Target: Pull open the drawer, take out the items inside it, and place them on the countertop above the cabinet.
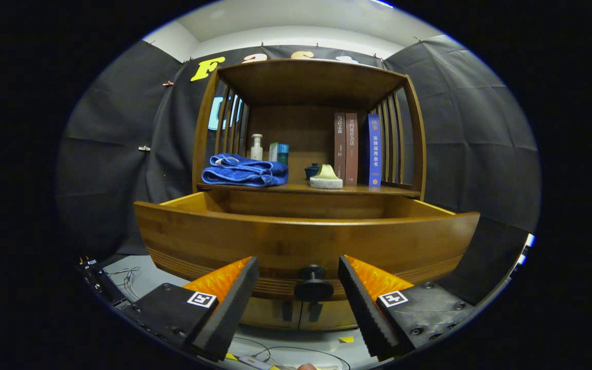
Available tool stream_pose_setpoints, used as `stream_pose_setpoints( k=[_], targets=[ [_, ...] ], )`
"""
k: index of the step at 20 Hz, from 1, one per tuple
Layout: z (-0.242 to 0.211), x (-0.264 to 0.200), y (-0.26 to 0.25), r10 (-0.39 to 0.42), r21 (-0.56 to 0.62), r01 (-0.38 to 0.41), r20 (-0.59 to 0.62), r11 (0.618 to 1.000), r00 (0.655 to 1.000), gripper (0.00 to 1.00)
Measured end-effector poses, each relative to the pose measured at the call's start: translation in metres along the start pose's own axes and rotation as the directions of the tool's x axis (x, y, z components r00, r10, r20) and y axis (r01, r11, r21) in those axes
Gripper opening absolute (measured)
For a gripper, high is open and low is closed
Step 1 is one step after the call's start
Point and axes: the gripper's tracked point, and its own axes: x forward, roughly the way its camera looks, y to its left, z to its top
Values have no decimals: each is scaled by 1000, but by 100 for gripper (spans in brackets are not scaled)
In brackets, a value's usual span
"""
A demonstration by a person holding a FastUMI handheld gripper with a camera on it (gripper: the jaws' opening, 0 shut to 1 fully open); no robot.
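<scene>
The tongs (298, 288) stand wide open, gripping nothing. Between their fingers, just ahead, sits the knob (313, 283) of the drawer (306, 241), pulled out, its long front running crosswise. Beyond and above lies the table (363, 190), bearing a blue towel (244, 171) and books (357, 149).

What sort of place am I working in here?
Likely a staged recording booth, not a real home: black cloth walls surround a lone wooden cabinet, with loose cables on the floor. The tool hangs open, the knob of the pulled-out drawer between its fingers.
</scene>
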Motion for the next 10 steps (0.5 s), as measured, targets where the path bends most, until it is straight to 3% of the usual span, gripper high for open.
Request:
stream_pose_setpoints(
  k=[5, 10],
  targets=[
    [-13, 16, -10, -6, 56, 8, -32, 998, 999, 99],
    [-15, 20, -12, -28, 30, 30, -39, 999, 999, 98]
  ],
)
